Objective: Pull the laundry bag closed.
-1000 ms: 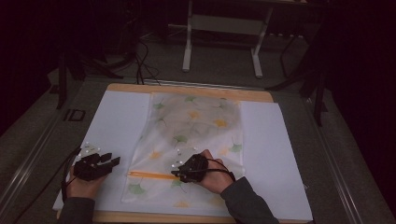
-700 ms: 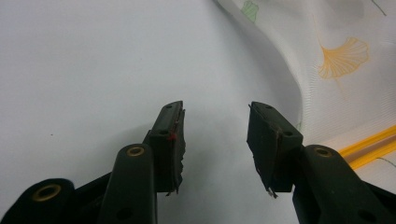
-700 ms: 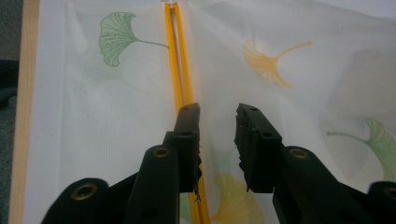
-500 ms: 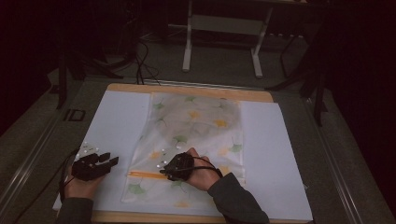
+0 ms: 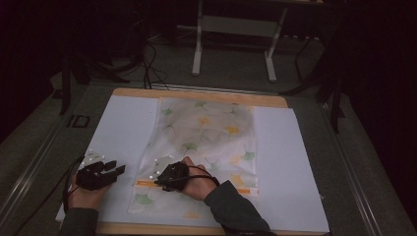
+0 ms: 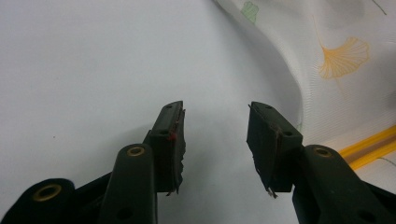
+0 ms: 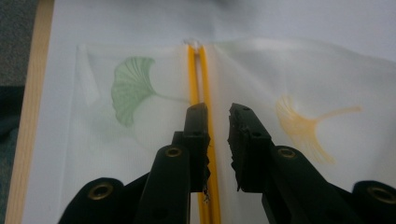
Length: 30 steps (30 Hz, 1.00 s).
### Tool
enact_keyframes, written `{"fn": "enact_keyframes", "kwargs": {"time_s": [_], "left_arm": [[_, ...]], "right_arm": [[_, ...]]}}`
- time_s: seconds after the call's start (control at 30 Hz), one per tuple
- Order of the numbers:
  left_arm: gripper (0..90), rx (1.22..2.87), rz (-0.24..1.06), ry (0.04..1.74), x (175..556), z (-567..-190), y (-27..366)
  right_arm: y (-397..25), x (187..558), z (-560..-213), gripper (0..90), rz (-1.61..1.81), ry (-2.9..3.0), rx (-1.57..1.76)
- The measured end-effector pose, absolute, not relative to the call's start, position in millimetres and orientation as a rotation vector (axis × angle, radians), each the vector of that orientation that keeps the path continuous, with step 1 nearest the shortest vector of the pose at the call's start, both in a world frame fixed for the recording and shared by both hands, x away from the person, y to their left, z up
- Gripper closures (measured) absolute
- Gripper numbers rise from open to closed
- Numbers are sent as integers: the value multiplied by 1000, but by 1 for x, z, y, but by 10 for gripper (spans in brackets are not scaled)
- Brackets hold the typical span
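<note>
Ginkgo-print zip bag (image 5: 206, 142): right gripper (image 7: 217, 114), fingers narrowly parted and empty over the yellow zip strip (image 7: 198, 79), should pinch squarely on it, while left gripper (image 6: 215, 123) gapes empty beside the bag.

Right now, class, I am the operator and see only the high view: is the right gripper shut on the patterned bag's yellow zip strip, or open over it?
Observer: Open. In the right gripper view the right gripper shows a narrow gap, and the yellow zip strip runs beneath the jaw at that view's left.
Operator: And the left gripper?
Observer: The left gripper is wide open over the white sheet, holding nothing.
Operator: Is the bag between its jaws?
Observer: No. The bag lies beyond the jaw at that view's right.
</note>
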<state>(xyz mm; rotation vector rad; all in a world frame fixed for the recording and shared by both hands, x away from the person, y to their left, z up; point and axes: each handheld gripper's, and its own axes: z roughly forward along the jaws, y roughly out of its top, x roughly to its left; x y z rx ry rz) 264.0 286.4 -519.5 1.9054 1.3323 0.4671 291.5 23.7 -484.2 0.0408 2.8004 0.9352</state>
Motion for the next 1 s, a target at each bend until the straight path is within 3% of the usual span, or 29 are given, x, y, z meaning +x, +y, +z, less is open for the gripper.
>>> {"fn": "enact_keyframes", "kwargs": {"time_s": [0.33, 0.53, 1.0], "left_arm": [[570, 1902, 468, 1331, 264, -519, 287], [569, 1897, 468, 1332, 264, -519, 288], [569, 1892, 467, 1336, 264, -520, 290]], "right_arm": [[46, 293, -493, 775, 966, 2818, 59], [59, 295, -498, 831, 967, 2815, 62], [92, 294, -505, 740, 986, 2833, 47]]}}
